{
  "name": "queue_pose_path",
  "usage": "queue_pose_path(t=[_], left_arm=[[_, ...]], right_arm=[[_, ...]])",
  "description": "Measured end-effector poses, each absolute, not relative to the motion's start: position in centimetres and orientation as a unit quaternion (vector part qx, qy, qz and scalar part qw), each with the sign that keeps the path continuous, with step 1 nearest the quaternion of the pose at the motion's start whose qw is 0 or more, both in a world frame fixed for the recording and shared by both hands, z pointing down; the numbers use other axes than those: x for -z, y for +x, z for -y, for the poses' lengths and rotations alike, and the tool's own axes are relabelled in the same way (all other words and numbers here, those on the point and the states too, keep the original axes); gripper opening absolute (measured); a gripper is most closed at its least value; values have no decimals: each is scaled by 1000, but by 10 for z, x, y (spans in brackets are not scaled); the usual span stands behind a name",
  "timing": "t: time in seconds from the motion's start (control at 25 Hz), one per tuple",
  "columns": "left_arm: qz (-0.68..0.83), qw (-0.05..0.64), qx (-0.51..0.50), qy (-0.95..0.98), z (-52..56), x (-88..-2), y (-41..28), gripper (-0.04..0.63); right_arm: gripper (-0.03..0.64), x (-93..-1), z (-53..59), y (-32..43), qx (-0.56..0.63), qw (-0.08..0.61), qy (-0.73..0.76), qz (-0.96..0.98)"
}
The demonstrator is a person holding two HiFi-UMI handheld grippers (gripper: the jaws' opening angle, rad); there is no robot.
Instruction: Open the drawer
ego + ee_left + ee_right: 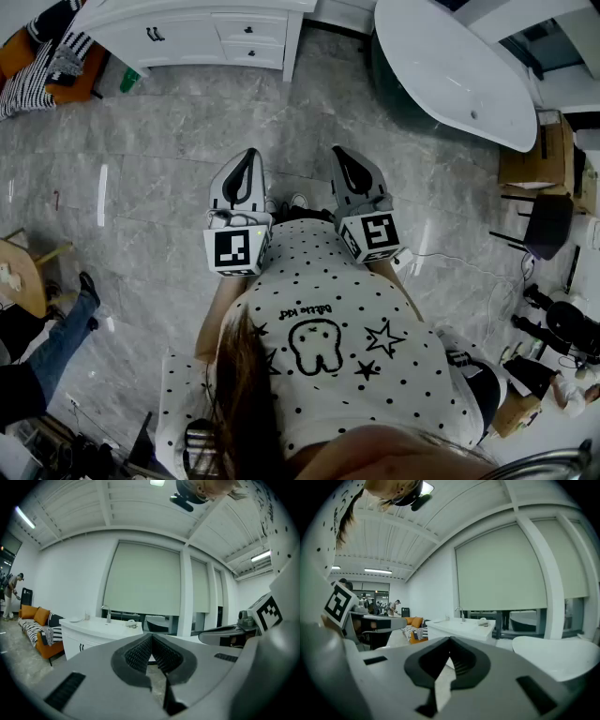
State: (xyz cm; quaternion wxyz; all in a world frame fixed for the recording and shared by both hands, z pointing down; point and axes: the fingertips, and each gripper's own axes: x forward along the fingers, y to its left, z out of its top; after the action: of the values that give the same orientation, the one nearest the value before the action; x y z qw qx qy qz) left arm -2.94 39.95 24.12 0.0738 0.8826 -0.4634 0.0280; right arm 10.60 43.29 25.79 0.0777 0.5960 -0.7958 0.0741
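A white vanity cabinet (pixel 202 33) stands across the room at the top of the head view; its drawers (pixel 251 30) have dark knobs and sit closed. Both grippers are held in front of the person's chest, far from the cabinet and pointing roughly level toward it. My left gripper (pixel 248 155) is shut with nothing between its jaws, its tips meeting in the left gripper view (pixel 151 635). My right gripper (pixel 339 152) is also shut and empty (pixel 450 640). The cabinet with its sink tap appears small in the left gripper view (pixel 82 641) and the right gripper view (pixel 459 629).
A white bathtub (pixel 459 66) lies at the upper right. An orange sofa with striped cushions (pixel 42 61) is at the upper left. Another person's legs (pixel 56 328) stand at the left. A cardboard box (pixel 534 155) and black chair (pixel 548 225) sit at the right. Grey marble floor (pixel 150 169) lies between.
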Motion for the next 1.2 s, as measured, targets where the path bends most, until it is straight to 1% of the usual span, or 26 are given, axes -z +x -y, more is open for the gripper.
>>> queue_pose_path(t=[0.48, 0.64, 0.84, 1.2], left_arm=[[477, 73, -24, 875, -401, -240, -24, 5], [488, 71, -24, 870, -404, -242, -25, 5], [512, 74, -26, 855, -397, -247, -24, 5], [530, 85, -30, 843, -358, -257, -46, 5]], right_arm=[[14, -260, -434, 117, -71, 83, 591, 799], [15, -262, -437, 121, -78, 65, 580, 808], [15, -268, -430, 138, -90, 58, 575, 811], [15, -283, -396, 133, -112, 76, 577, 806]])
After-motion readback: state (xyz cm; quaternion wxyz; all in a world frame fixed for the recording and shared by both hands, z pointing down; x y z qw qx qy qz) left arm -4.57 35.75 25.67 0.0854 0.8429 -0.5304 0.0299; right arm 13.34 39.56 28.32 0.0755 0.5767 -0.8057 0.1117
